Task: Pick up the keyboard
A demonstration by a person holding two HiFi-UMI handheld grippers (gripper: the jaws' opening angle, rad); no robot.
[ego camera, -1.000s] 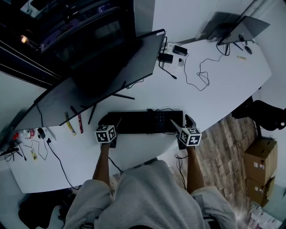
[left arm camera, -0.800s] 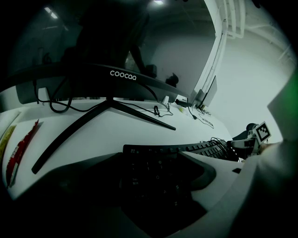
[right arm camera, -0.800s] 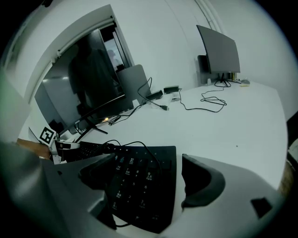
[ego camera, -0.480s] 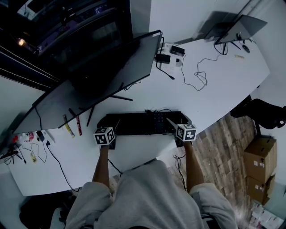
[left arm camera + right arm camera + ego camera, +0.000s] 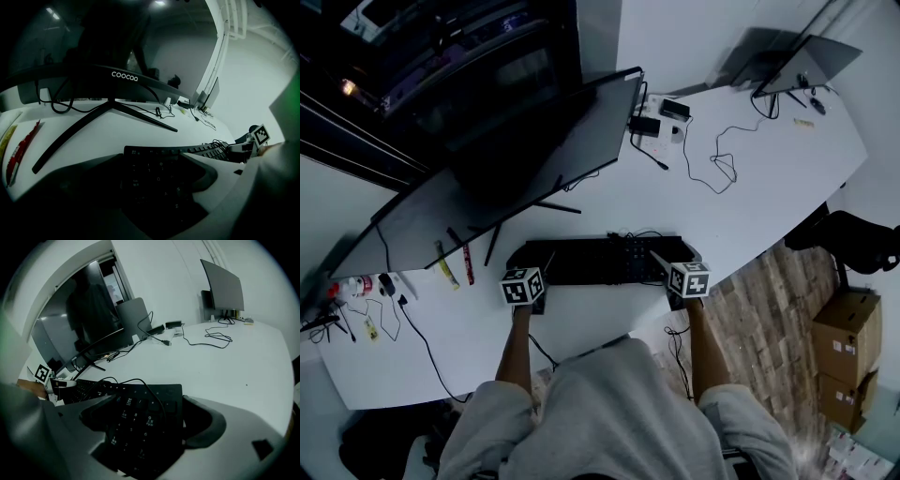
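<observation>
The grasp looks about to be made: the keyboard point(image 5: 600, 260) lies flat on the white desk point(image 5: 750, 178), each end between the wide-spread jaws of the left gripper point(image 5: 159, 168) and right gripper point(image 5: 145, 413) — next, I judge, both must close and lift level.

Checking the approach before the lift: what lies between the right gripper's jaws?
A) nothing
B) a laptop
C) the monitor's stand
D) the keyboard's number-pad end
D: the right gripper view shows the number-pad end of the keyboard lying between the parted jaws of the right gripper.
</observation>
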